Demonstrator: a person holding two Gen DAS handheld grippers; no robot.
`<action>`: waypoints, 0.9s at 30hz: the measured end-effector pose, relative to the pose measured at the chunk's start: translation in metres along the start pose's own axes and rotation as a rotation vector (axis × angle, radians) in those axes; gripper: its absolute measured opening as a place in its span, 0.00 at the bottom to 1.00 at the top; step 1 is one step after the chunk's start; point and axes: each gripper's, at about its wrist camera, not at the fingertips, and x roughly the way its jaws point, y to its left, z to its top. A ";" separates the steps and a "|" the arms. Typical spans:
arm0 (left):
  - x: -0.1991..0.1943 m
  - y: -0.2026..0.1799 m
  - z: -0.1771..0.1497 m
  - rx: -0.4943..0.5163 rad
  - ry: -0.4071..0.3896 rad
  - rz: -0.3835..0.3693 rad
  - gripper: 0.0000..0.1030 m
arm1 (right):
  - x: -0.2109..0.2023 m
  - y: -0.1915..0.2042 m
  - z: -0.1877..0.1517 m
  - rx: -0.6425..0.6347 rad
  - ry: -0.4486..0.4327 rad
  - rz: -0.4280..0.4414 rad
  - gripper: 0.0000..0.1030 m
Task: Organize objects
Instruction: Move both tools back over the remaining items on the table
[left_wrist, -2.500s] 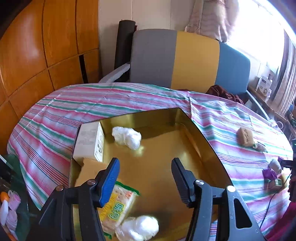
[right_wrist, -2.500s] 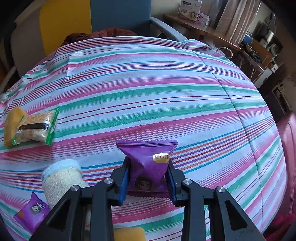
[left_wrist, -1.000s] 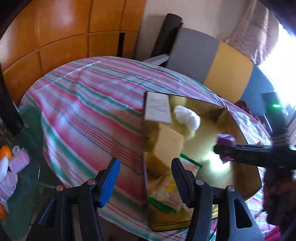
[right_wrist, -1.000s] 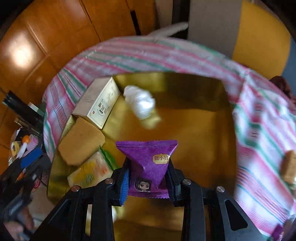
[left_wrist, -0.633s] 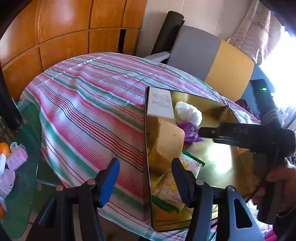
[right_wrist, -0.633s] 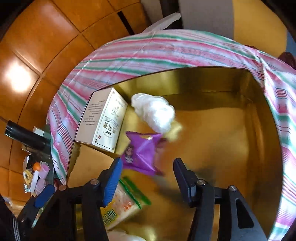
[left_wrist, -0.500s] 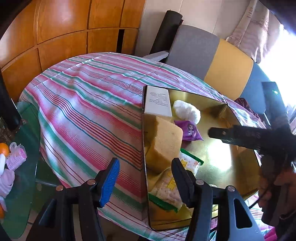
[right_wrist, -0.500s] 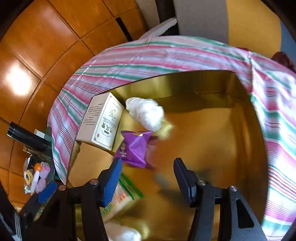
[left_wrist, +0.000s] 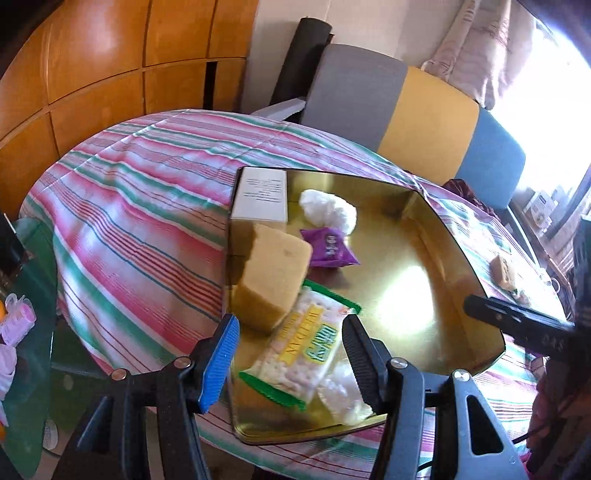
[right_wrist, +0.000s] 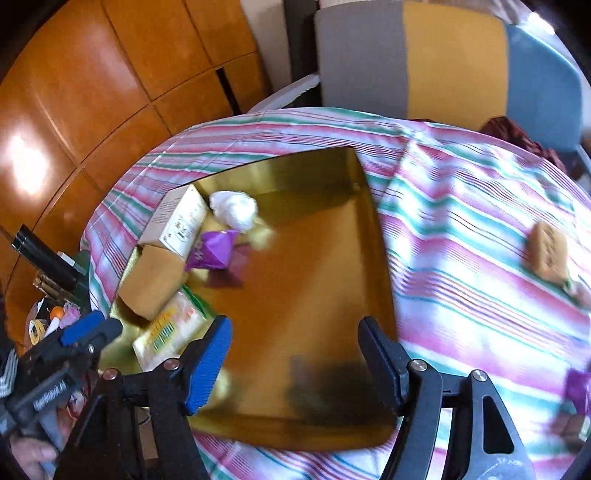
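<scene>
A gold tray (left_wrist: 458, 258) (right_wrist: 373, 236) lies on the striped tablecloth. In it rest a purple snack packet (left_wrist: 328, 248) (right_wrist: 214, 249), a white box (left_wrist: 262, 195) (right_wrist: 177, 221), a white crumpled bag (left_wrist: 328, 212) (right_wrist: 234, 208), a tan sponge block (left_wrist: 273, 280) (right_wrist: 151, 284) and a green-edged cracker pack (left_wrist: 303, 347) (right_wrist: 170, 332). My left gripper (left_wrist: 290, 354) hangs open over the tray's near corner, above the cracker pack. My right gripper (right_wrist: 295, 358) hovers over the tray's bare middle; its jaws are opening with nothing between them.
A wrapped biscuit (right_wrist: 546, 251) (left_wrist: 502, 271) and another purple packet (right_wrist: 578, 387) lie on the cloth to the right of the tray. A grey, yellow and blue chair (left_wrist: 406, 107) stands behind the table. Wooden panels (left_wrist: 92, 74) line the left wall.
My right gripper let go of the purple packet, which now lies in the tray by the white bag. That gripper then drew back to the right and its jaws spread. The left gripper shifted slightly.
</scene>
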 end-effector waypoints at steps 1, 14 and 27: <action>0.000 -0.003 0.001 0.008 0.002 -0.003 0.56 | -0.005 -0.008 -0.004 0.015 -0.003 -0.003 0.69; -0.007 -0.063 0.010 0.145 -0.008 -0.081 0.56 | -0.098 -0.110 -0.039 0.182 -0.115 -0.097 0.74; 0.000 -0.127 0.004 0.288 0.032 -0.178 0.56 | -0.184 -0.274 -0.109 0.544 -0.136 -0.359 0.74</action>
